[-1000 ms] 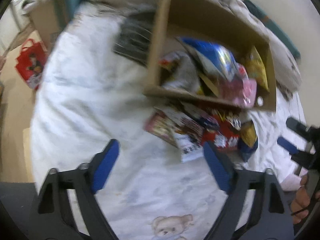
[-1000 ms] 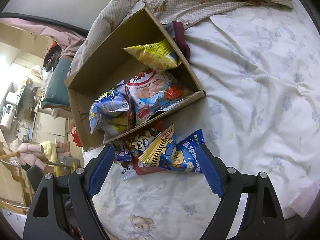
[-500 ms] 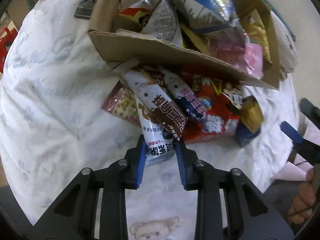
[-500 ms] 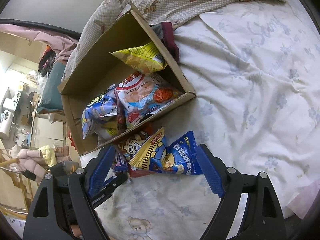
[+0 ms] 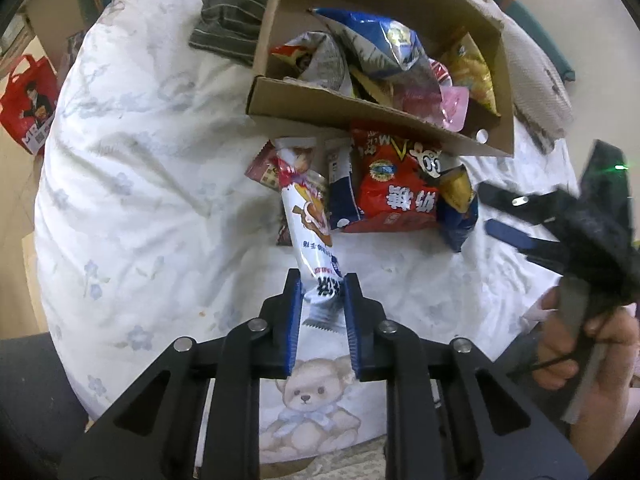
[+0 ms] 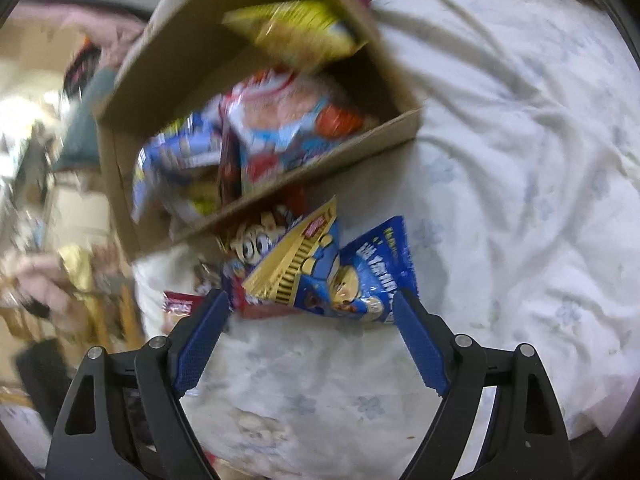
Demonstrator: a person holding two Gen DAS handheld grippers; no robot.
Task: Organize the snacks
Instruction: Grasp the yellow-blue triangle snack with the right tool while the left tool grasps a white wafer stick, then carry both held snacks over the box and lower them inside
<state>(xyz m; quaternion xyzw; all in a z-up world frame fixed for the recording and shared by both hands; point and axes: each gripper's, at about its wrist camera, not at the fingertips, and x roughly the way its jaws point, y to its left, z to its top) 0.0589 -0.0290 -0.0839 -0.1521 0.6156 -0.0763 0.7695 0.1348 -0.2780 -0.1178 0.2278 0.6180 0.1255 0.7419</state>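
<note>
Left tongs point(image 5: 320, 292) were clamped on the near end of a long white snack pack point(image 5: 308, 216), which angled up and away toward the box point(image 5: 376, 116). Its far end sat over the loose pile on the bed point(image 5: 132, 184), just near of the box's front wall.

Pile on the bed, left to right in the left view: small red pack point(image 5: 262, 168), navy-and-white pack point(image 5: 340, 188), red bag point(image 5: 394, 184), blue-and-gold bag point(image 5: 458, 204). Red bag touched the box wall.

Box held more snacks: blue bag point(image 5: 376, 40), yellow bag point(image 5: 470, 72), pink pack point(image 5: 454, 106), a silver-grey one point(image 5: 324, 60).

Right tongs point(image 6: 312, 320) were wide apart, nothing between them, hovering low just near of the blue-and-gold bag point(image 6: 344, 276); left pad point(image 6: 204, 328) was beside the red bag's edge. Right view was motion-blurred, so the box contents were hard to read there.

In the left view a hand point(image 5: 592, 356) held the right tool at the right edge.
</note>
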